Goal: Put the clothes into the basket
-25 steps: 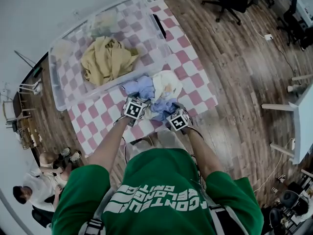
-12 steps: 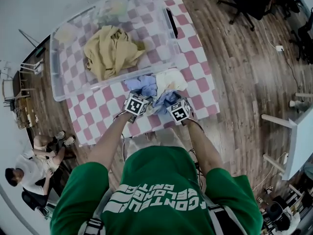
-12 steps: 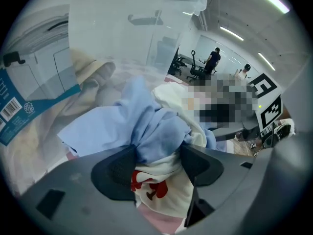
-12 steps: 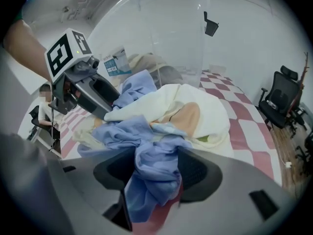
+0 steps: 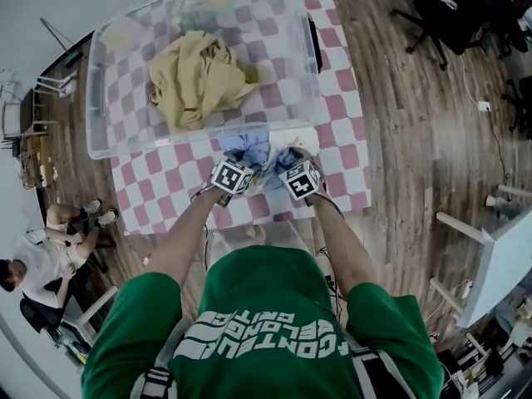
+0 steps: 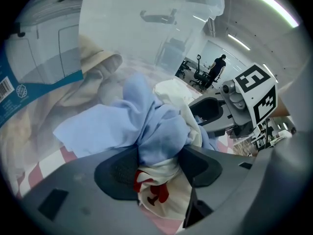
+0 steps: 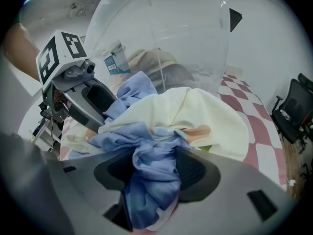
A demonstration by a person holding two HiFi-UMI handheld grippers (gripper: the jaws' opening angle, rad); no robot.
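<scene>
A bundle of light blue and cream clothes point(image 5: 264, 151) lies on the checkered table right against the near wall of the clear plastic basket point(image 5: 106, 136). A yellow garment point(image 5: 198, 76) lies inside the basket. My left gripper point(image 6: 159, 163) has just been closing and is shut on blue cloth point(image 6: 146, 126) and a white piece with red print point(image 6: 155, 196). My right gripper point(image 7: 154, 173) is shut on a twisted blue fold point(image 7: 151, 185), with the cream garment point(image 7: 200, 116) just beyond it. Both grippers point(image 5: 245, 163) point(image 5: 287, 163) sit side by side at the bundle.
The pink-and-white checkered table point(image 5: 162, 189) extends left and right of the bundle. A black object point(image 5: 314, 46) lies by the basket's right wall. Office chairs point(image 5: 453, 11) stand at the far right on the wood floor. A person point(image 5: 41, 264) sits low at the left.
Both grippers have pushed the bundle away from me, up to the basket's near wall, and it is now bunched tighter between them. The right gripper moved the most.
</scene>
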